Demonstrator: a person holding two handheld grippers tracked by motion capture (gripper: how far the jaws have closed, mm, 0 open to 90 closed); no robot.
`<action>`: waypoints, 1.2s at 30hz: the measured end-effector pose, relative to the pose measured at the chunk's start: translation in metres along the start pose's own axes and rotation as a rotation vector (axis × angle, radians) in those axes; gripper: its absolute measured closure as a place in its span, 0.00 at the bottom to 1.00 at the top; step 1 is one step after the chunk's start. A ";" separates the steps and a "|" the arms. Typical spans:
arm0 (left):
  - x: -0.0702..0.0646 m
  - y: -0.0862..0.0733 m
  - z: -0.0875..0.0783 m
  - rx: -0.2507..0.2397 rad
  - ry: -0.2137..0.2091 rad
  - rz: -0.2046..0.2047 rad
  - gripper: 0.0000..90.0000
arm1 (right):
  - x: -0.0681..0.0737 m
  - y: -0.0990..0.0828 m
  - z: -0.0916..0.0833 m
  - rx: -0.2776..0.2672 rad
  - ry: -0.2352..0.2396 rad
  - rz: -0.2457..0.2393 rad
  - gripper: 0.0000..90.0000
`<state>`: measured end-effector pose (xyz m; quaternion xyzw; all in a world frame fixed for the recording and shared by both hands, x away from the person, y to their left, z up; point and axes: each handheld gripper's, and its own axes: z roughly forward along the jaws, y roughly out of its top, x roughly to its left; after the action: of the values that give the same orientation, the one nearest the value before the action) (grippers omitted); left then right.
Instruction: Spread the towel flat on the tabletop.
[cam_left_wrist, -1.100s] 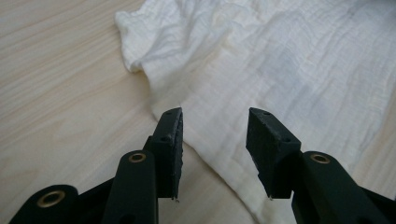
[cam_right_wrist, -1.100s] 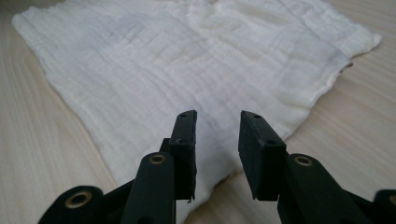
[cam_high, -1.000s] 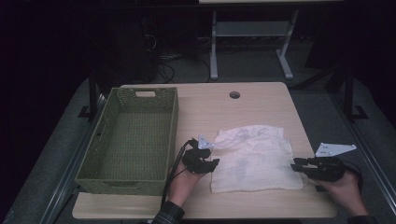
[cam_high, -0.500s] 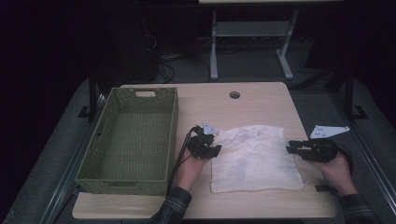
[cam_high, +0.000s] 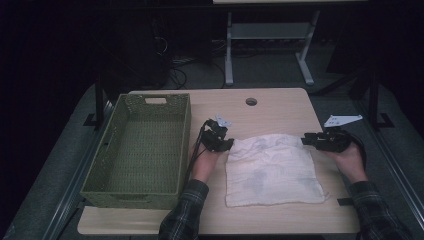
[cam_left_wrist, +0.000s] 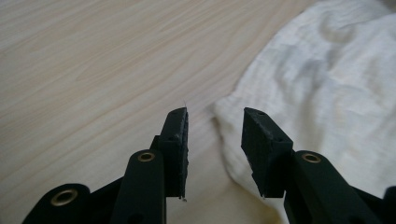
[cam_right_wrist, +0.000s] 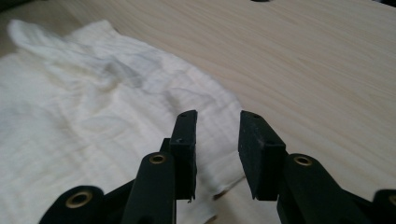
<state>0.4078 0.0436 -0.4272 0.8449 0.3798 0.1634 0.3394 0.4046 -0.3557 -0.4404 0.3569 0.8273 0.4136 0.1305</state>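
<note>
Left gripper (cam_high: 226, 142): jaws apart, just been closing, straddling the white cloth's (cam_high: 272, 170) far-left corner. Right gripper (cam_high: 306, 140): jaws apart over its far-right corner on the tabletop (cam_high: 280, 107).

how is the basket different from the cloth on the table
The basket is green, woven and rigid, with upright walls and a handle slot; the cloth is white, soft and lies flat with wrinkles. The basket sits on the table's left side, away from both grippers; the cloth lies right of it, between the left gripper and right gripper, each at a far corner. Both rest on the table, roughly rectangular.
</note>
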 end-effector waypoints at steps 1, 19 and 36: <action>0.002 0.000 0.005 0.010 -0.008 -0.005 0.68 | -0.003 0.001 0.003 0.000 0.004 0.005 0.75; -0.007 0.002 0.050 0.071 -0.053 0.055 0.78 | -0.035 -0.001 0.023 0.059 -0.039 0.052 0.76; 0.012 0.017 0.030 0.032 -0.012 0.010 0.95 | -0.037 -0.004 0.030 0.082 -0.039 0.068 0.78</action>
<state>0.4407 0.0307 -0.4370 0.8532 0.3759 0.1539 0.3271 0.4441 -0.3652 -0.4650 0.3977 0.8283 0.3767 0.1180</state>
